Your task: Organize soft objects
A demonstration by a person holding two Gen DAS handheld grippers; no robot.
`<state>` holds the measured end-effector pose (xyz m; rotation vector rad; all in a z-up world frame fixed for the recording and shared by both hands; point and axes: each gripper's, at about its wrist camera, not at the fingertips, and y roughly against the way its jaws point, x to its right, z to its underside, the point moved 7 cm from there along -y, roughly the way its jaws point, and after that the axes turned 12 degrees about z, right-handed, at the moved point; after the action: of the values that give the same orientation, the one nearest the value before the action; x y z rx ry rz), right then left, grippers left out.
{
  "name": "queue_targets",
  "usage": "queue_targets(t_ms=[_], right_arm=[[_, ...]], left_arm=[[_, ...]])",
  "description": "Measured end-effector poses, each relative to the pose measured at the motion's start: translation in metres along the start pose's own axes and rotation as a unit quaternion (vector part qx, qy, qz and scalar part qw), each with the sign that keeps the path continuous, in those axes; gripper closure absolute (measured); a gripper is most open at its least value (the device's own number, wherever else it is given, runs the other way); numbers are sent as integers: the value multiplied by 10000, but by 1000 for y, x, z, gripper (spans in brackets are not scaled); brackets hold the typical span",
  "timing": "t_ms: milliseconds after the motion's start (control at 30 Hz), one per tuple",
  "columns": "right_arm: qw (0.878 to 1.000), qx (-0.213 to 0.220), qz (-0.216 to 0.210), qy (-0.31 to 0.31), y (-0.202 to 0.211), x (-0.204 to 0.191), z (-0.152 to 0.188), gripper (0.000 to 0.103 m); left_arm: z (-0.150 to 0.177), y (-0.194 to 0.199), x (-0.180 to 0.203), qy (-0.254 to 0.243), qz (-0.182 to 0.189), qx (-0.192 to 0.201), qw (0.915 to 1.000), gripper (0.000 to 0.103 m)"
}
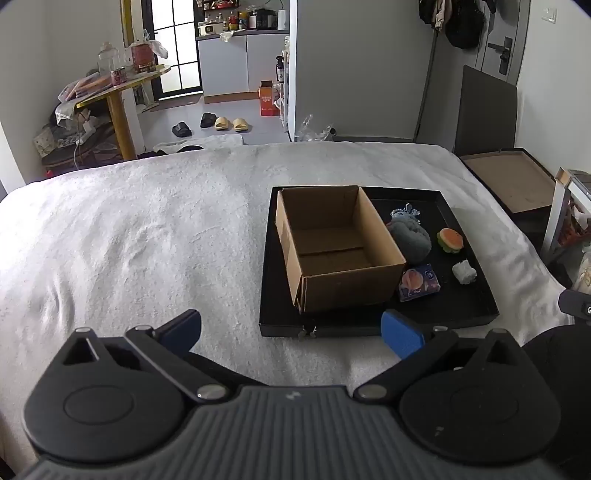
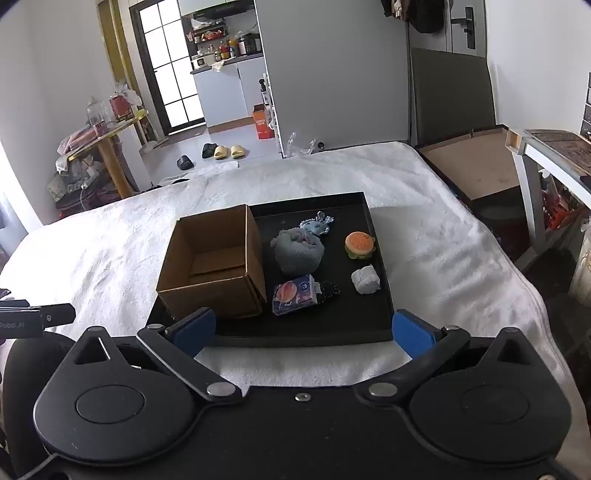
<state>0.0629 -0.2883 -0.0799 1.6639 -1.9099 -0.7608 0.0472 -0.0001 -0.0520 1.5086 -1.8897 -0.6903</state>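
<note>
Our right gripper [image 2: 303, 332] and left gripper [image 1: 291, 332] hover spread and empty before the cardboard box [image 2: 214, 266]. Right of the box on the black tray [image 2: 384, 295] wait grey plush [image 2: 298, 254], burger toy [image 2: 360, 244], tissue pack [image 2: 295, 294]. Nothing's gathered yet; next we'd reach for one.

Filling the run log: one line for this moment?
left gripper: open, empty | right gripper: open, empty | cardboard box: empty | soft toys on black tray

A small home: beyond the bed [image 1: 147, 229], slippers [image 1: 231, 123] lie before a kitchen counter [image 1: 240, 35].
</note>
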Motion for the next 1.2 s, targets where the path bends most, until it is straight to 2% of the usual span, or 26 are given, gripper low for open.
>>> queue_targets(t_ms=[633, 1200], right_arm=[[9999, -13, -10, 125, 2, -5, 0, 0], [9999, -107, 53, -19, -9, 0, 6, 0]], left_arm=[[1, -3, 1, 46, 90, 38, 9999, 0], [-4, 1, 10, -9, 125, 113, 9999, 0]])
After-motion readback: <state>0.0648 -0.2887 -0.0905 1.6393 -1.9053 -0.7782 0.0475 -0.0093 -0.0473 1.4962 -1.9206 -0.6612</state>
